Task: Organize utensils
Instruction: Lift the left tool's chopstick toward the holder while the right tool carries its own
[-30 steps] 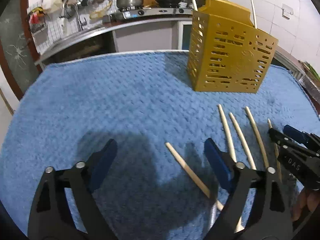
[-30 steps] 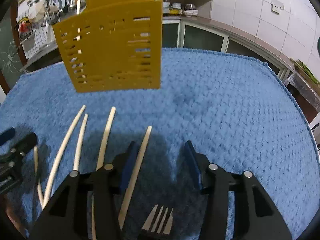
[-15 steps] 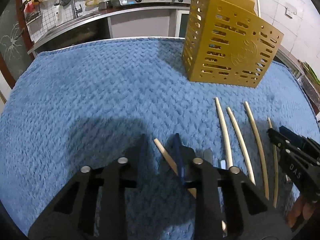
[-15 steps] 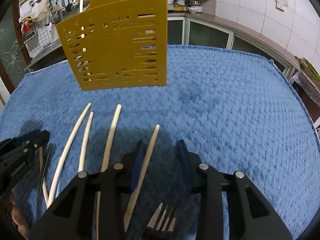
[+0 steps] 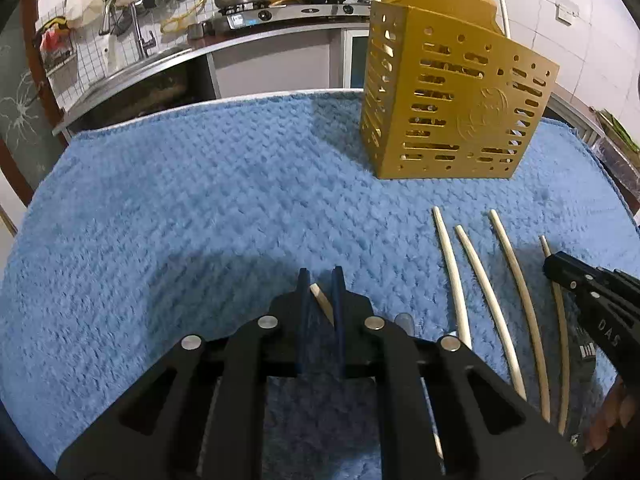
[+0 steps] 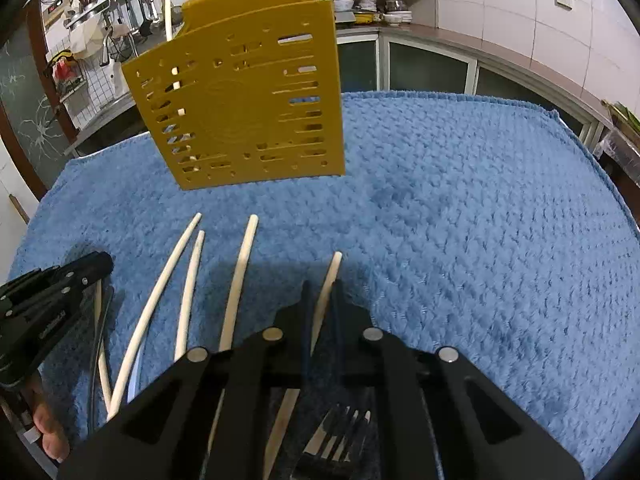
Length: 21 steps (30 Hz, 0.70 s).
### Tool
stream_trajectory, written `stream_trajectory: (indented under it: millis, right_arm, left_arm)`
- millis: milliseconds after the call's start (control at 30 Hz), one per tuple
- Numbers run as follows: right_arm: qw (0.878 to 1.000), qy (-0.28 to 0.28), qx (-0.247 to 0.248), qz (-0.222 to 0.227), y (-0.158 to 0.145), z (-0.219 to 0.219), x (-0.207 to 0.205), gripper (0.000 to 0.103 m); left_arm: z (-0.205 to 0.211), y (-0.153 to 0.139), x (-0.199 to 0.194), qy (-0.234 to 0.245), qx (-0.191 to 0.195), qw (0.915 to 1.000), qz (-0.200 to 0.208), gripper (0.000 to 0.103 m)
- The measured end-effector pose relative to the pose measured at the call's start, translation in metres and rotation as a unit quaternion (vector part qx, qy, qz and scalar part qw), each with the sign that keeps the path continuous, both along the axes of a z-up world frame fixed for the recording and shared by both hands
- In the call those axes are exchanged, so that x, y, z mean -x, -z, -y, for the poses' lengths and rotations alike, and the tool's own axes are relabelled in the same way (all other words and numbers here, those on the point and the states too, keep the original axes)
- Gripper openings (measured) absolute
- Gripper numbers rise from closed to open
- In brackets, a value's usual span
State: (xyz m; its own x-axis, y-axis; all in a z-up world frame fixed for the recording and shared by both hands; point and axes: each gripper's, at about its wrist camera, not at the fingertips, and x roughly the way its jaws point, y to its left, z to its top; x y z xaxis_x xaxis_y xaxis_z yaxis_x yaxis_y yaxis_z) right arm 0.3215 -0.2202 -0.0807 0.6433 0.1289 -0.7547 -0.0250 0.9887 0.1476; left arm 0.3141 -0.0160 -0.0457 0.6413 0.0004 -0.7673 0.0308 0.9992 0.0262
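Gripping one chopstick each, left tongs and right tongs, lettered seemingly "DAS".

Blue mat w/ chopsticks, holder

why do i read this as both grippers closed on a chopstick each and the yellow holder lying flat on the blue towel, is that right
Partly. The left gripper and right gripper are each closed on a chopstick, but the yellow holder stands upright on the blue towel, not flat. The right wrist view shows it.
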Motion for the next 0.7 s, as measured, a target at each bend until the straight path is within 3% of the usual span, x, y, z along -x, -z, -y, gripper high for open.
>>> stream_trajectory:
  millis: [300, 333, 700]
  right_arm:
    - [1.0, -0.002, -0.01, 0.009, -0.003, 0.004, 0.001, 0.007]
    - [1.0, -0.002, -0.013, 0.011, -0.004, 0.005, 0.001, 0.0]
    - [0.999, 0.002, -0.048, -0.006, -0.002, 0.012, -0.001, 0.004]
  left_arm:
    - [-0.001, -0.003, 0.004, 0.005, 0.007, 0.9999, 0.014, 0.009]
    - [-0.001, -0.006, 0.005, 0.005, 0.009, 0.9998, 0.02, 0.009]
    - [0.001, -0.012, 0.01, 0.015, 0.019, 0.9992, 0.032, 0.008]
